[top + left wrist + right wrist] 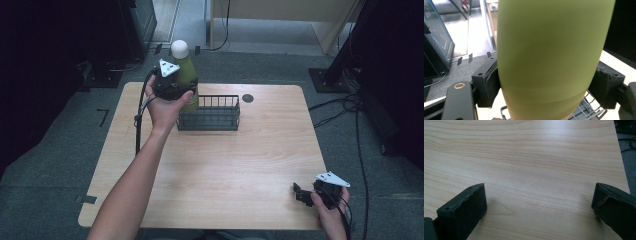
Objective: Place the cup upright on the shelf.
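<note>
A green bottle [187, 75] with a white cap stands upright over the left end of a black wire basket [220, 117] at the back of the table. My left gripper [187, 92] is shut on the bottle's body; in the left gripper view both pads press the green bottle [551, 57] from either side, with the wire basket [584, 110] below. Whether the bottle's base rests in the basket I cannot tell. My right gripper [300, 192] lies near the table's front right corner, jaws spread wide over bare wood with nothing between them, as the right gripper [539, 205] shows.
A wooden table [225, 165] with a small dark round cap [248, 98] behind the basket. Grey carpet surrounds it, with cables [350, 107] at the right and dark equipment stands at the back left.
</note>
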